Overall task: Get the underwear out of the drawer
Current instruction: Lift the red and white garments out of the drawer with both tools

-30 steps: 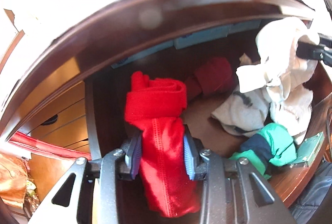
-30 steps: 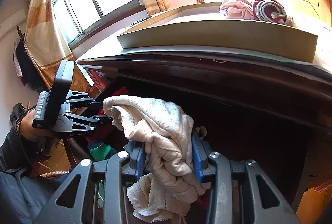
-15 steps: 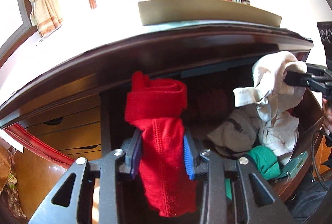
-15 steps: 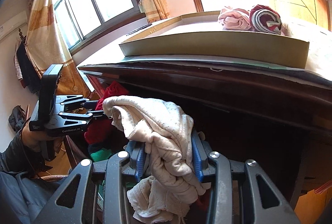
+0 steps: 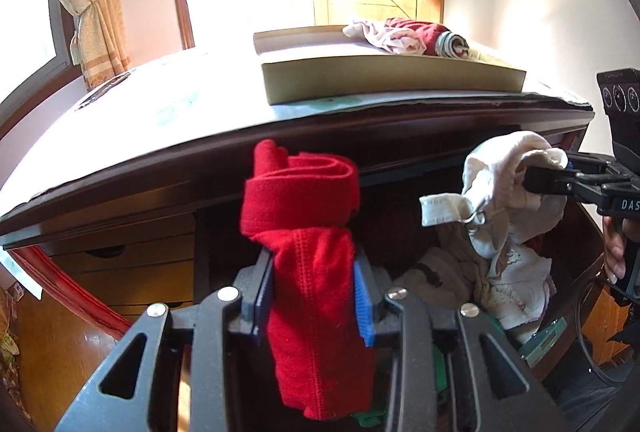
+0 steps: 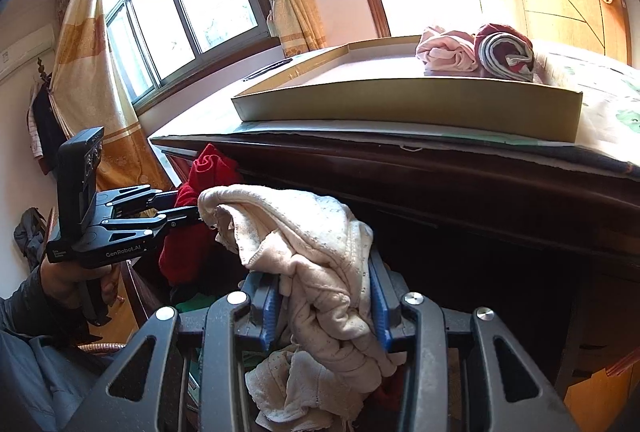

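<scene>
While both of our grippers were clear of the dark wooden drawer (image 5: 576, 316), each carried one garment at about the level of the dark-edged counter (image 5: 168, 111). Our left gripper (image 5: 314, 298) had its blue-padded fingers (image 5: 362, 306) clamped on a folded pair of red knit underwear (image 5: 308, 232), whose rolled waistband stood above the pads while its tail hung below them. Our right gripper (image 6: 324, 306) had its own blue-padded fingers (image 6: 270, 310) pressed together on a crumpled pair of cream dotted cotton underwear (image 6: 316, 264), bunched above and below the grip. Neither piece touched the drawer or the counter.

Up on the counter sat a shallow beige cardboard tray (image 6: 408, 101), and at its far end lay a rolled pale pink garment (image 6: 446, 51) touching a rolled maroon and grey striped garment (image 6: 506, 51). We judged these two to be pieces already taken out, though the pictures could not prove it.

Down in the drawer, more cloth was visible in the left wrist view: a grey-beige crumpled garment (image 5: 432, 280) and a scrap of green fabric (image 5: 368, 420) low behind the left gripper. We judged the task roughly midway, with two pieces lifted out and not yet set down, and at least these remaining ones to fetch afterwards. The tray looked to us the likely place to put them, with open floor in its near half.
</scene>
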